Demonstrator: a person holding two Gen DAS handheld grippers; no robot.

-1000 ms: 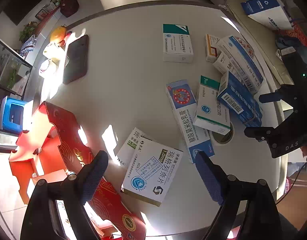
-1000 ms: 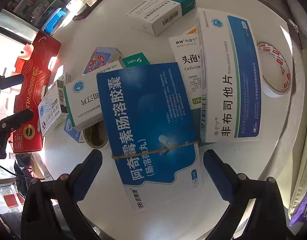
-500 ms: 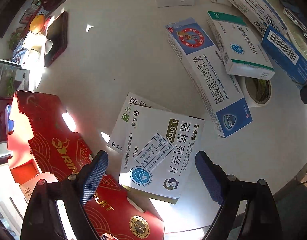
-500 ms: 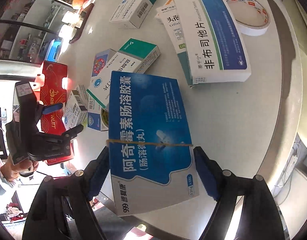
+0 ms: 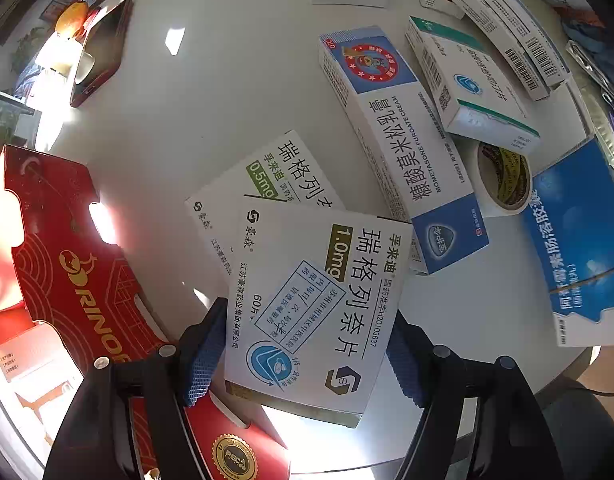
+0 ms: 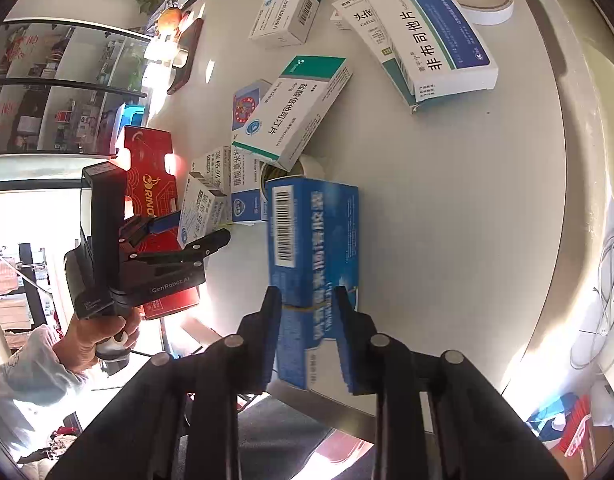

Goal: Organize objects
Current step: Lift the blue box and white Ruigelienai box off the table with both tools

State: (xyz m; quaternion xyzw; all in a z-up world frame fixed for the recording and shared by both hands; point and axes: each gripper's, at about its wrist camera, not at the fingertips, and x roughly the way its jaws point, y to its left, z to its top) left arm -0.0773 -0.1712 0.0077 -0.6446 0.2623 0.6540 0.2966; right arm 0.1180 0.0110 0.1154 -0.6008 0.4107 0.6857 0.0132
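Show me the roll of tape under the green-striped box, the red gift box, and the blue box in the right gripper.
Roll of tape [image 5: 503,184], left wrist view, inner core.
Red gift box [image 5: 79,256], left wrist view, printed lid.
Blue box [image 6: 311,236], right wrist view, upper face beside barcode.

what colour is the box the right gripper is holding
Blue, with a white barcode label and white lettering; the box shows best in the right wrist view.
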